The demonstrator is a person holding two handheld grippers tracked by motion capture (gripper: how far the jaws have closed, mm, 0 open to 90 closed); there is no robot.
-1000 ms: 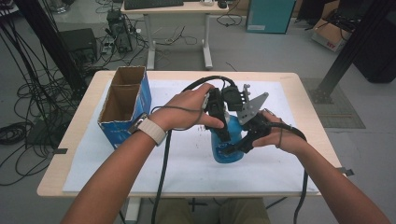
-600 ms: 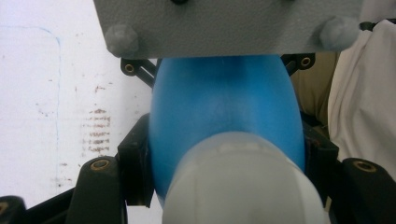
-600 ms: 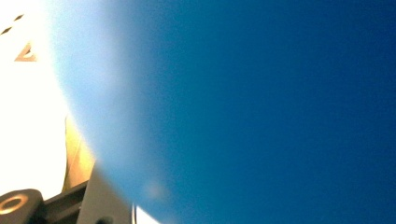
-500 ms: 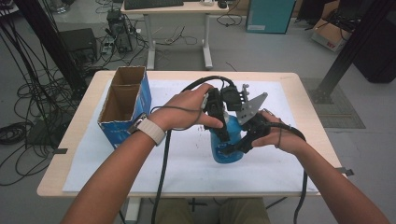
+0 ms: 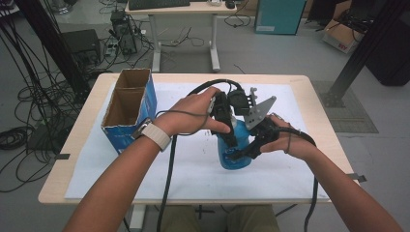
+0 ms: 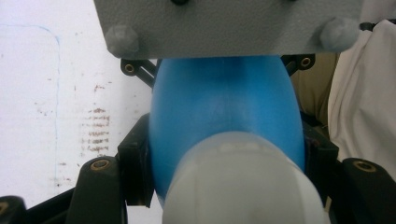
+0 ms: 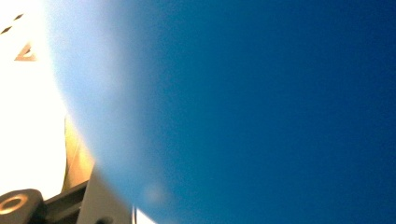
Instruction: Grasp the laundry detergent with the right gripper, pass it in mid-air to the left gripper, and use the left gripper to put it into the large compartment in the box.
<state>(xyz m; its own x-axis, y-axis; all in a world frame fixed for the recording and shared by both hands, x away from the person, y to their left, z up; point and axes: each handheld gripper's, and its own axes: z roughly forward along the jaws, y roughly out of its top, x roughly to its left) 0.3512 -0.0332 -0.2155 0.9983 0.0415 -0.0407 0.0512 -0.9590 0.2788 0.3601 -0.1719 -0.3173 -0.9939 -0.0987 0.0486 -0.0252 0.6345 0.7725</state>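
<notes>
Left tool clamps the blue bottle's white-capped neck; right tool grips its body.

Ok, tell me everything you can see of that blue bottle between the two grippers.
The blue bottle looks like smooth plastic, with a rounded body and a whitish cap. It stands roughly upright on the white sheet, right of the cardboard box. The left gripper clamps its upper part, and the right gripper grips its lower body.
</notes>
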